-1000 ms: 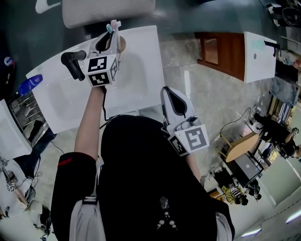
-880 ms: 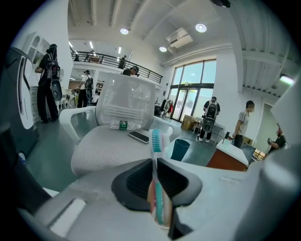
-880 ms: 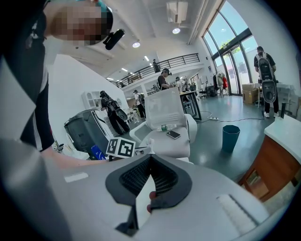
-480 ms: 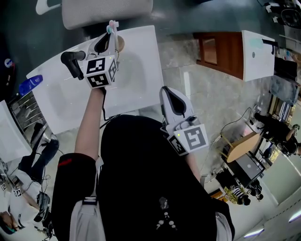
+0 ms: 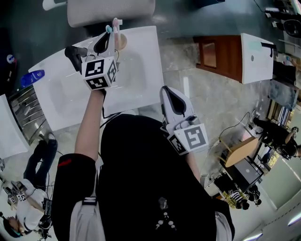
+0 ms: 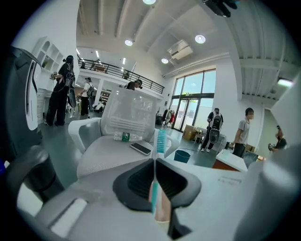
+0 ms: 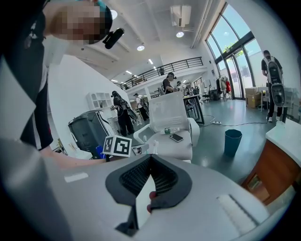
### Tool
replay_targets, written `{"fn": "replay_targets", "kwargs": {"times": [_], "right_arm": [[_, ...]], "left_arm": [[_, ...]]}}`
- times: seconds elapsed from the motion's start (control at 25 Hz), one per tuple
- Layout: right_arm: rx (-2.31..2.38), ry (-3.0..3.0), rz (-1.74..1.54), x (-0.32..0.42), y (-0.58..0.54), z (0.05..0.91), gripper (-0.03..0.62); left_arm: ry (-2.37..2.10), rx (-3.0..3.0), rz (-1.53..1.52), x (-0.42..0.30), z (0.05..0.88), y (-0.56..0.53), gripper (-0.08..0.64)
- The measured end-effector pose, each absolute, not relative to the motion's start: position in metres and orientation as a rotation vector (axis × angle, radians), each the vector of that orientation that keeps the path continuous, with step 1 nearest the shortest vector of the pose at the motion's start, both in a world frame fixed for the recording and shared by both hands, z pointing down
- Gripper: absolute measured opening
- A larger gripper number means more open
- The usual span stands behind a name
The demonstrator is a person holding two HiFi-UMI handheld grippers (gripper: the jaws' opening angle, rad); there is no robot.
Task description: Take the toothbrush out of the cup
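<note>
A teal toothbrush (image 6: 161,141) stands upright between the jaws of my left gripper (image 6: 155,162), which is shut on its thin handle. The tan cup (image 6: 163,209) shows just below, between the jaws. In the head view the left gripper (image 5: 104,40) is at the far edge of the white table, beside the cup (image 5: 121,42). The teal brush head (image 5: 109,29) and a pink one (image 5: 115,21) rise above it. My right gripper (image 5: 172,95) hangs near my body, off the table. Its jaws (image 7: 150,157) are shut with nothing in them.
The white table (image 5: 136,80) carries a black handled object (image 5: 74,55) to the left of the gripper. A blue bottle (image 5: 33,77) lies past its left edge. A grey chair (image 5: 110,9) behind holds a phone (image 6: 141,148). A brown cabinet (image 5: 221,52) stands to the right.
My left gripper stays at the cup with the brush in its jaws; the picture shifts only slightly. The right gripper has not moved. A person at the lower left has walked on.
</note>
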State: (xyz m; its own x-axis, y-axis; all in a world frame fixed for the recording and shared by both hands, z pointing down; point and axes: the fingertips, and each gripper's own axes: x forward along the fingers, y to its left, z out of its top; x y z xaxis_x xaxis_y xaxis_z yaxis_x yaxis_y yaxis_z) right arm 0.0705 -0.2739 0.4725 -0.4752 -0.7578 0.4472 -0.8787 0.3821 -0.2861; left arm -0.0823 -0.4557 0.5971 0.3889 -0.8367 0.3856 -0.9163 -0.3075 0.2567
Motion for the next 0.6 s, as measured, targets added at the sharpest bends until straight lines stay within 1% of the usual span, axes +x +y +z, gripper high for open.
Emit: {"fn": "replay_targets", "kwargs": {"times": [0.24,0.6], "right_arm": [[1.413,-2.444,0.689,0.059,-0.270,0.468,0.003],[1.374,-2.506,0.658,0.059,-0.258,0.458,0.003]], "left_arm": [[-1.536,2.261,0.151,-0.094,0.569,-0.444,0.017],[-1.588,2.310,-0.099,-0.104,0.512,-0.424,0.017]]}}
